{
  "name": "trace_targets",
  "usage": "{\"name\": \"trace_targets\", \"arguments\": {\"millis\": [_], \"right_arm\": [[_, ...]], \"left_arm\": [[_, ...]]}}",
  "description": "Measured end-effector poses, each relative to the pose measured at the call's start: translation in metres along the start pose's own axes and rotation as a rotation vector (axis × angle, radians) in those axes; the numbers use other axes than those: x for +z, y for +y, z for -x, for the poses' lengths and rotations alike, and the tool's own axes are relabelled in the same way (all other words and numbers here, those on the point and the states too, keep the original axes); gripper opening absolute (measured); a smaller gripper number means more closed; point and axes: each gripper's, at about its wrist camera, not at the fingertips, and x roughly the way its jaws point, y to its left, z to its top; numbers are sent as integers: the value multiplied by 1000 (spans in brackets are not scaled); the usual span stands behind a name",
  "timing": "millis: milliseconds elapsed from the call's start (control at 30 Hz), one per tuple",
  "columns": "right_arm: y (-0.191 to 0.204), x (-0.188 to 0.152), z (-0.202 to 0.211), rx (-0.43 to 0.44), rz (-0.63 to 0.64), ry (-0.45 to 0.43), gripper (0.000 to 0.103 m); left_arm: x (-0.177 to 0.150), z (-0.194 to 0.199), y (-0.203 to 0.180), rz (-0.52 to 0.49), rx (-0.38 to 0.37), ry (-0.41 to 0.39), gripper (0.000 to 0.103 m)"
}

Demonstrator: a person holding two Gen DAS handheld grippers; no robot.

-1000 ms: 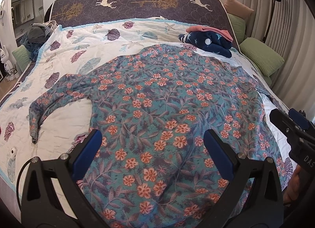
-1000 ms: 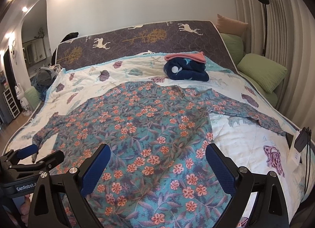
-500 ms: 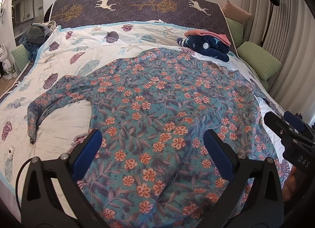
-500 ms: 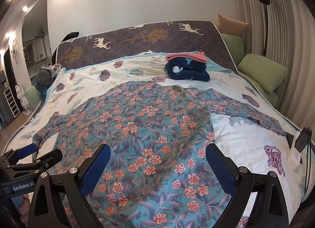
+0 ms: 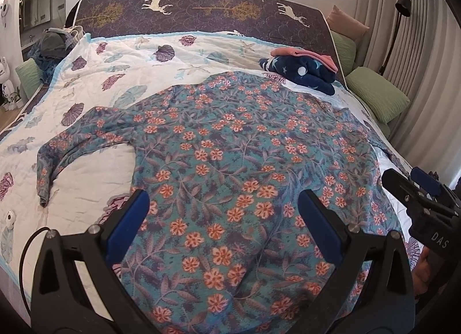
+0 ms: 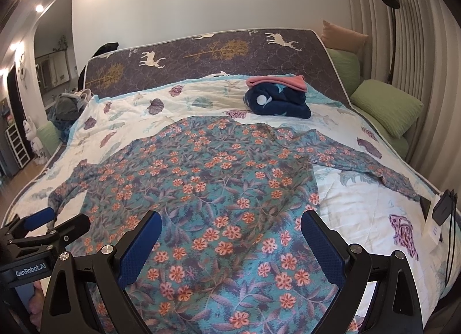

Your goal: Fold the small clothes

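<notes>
Overhead, the left gripper (image 5: 221,220) and the right gripper (image 6: 232,240) both hung with jaws spread apart, gripping nothing, above the near hem of the floral shirt (image 5: 242,167). That shirt lay flat across the bed (image 5: 86,161), both sleeves stretched outward. A folded pile of clothes (image 6: 278,96) sat far right, beside the green pillow (image 6: 386,106).

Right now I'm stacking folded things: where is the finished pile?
The folded pile lies at the bed's far right near the headboard, beyond the spread floral shirt.

matt cloth shirt (image 5: 230,161), quilted bedspread (image 5: 121,63).
</notes>
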Motion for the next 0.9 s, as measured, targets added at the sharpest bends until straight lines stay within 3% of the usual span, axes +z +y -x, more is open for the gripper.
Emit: {"name": "trace_targets", "arguments": {"millis": [333,500,600,733,900], "right_arm": [[9,1,-4,-8,26,18,99],[20,8,-6,-3,63,16,99],[30,13,-7,10,86,12,99],[48,18,-15,37,126,20,99],[77,22,-31,71,190,46,99]], "left_arm": [[-2,-4,14,30,-24,5,102],[2,-7,36,27,-5,-32,102],[6,-11,79,130,0,-43,102],[-2,-20,171,385,10,-46,102],[-28,-26,263,555,173,-5,94]]}}
